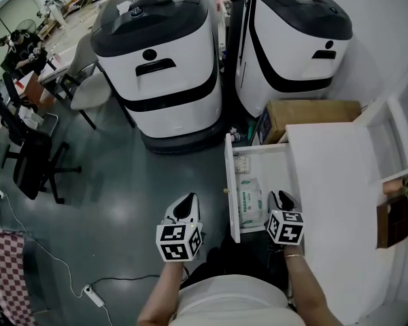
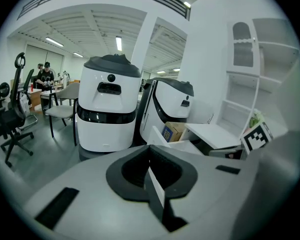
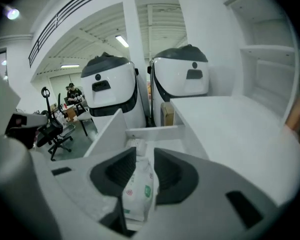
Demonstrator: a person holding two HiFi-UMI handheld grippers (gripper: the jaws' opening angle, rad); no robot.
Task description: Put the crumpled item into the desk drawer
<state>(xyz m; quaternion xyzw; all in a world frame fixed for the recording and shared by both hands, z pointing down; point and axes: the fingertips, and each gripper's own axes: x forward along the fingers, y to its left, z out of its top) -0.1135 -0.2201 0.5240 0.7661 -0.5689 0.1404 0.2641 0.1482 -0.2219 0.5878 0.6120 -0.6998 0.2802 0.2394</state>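
Note:
The white desk drawer (image 1: pixel 229 182) stands pulled out from under the desk top (image 1: pixel 333 182). A crumpled white packet with green print (image 1: pixel 250 199) lies flat on the drawer floor. My right gripper (image 1: pixel 281 197) hovers over the drawer's right side. Its jaws stand a little apart, and the packet (image 3: pixel 137 189) shows through the gap between them. The right gripper (image 3: pixel 145 154) is open and points into the drawer (image 3: pixel 107 131). My left gripper (image 1: pixel 187 206) hangs over the floor left of the drawer. The left gripper (image 2: pixel 149 151) is shut and holds nothing.
A smaller white packet (image 1: pixel 243 165) lies further back in the drawer. Two large white machines (image 1: pixel 160 53) (image 1: pixel 292 36) stand beyond it, with a cardboard box (image 1: pixel 306 117) beside the desk. A black office chair (image 1: pixel 34 161) and a power strip (image 1: pixel 92 294) are on the floor at left.

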